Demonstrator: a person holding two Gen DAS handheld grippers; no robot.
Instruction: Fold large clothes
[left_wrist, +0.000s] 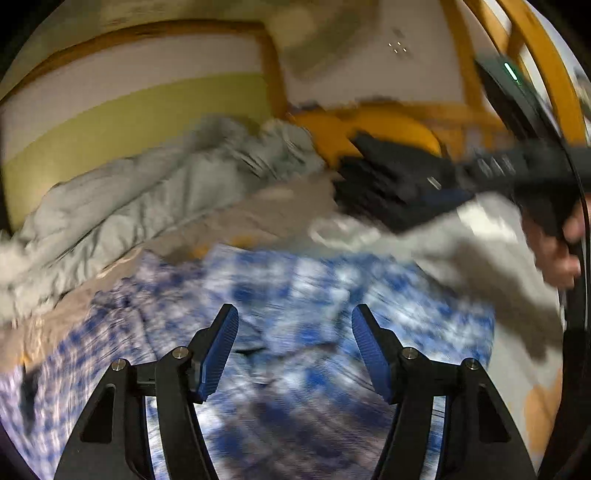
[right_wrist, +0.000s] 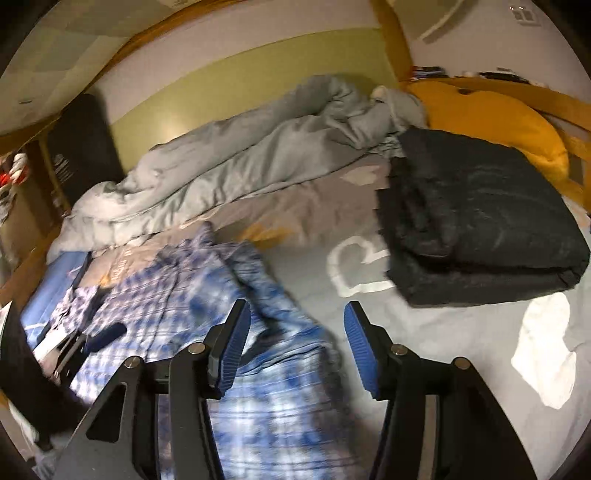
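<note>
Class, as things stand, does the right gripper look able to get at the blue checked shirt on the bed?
Probably yes: the right gripper is open and empty, the blue checked shirt lies just beyond its fingers, with nothing between.

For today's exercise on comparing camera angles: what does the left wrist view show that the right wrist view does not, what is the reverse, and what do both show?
Only the left wrist view: the right tool seen from outside, with the hand that carries it, at upper right.

Only the right wrist view: the whole folded dark garment, a white patch on the grey bedcover, and a dark case against the wall.

Both: the blue checked shirt under open blue-padded fingers, the crumpled grey duvet, the yellow pillow.
</note>
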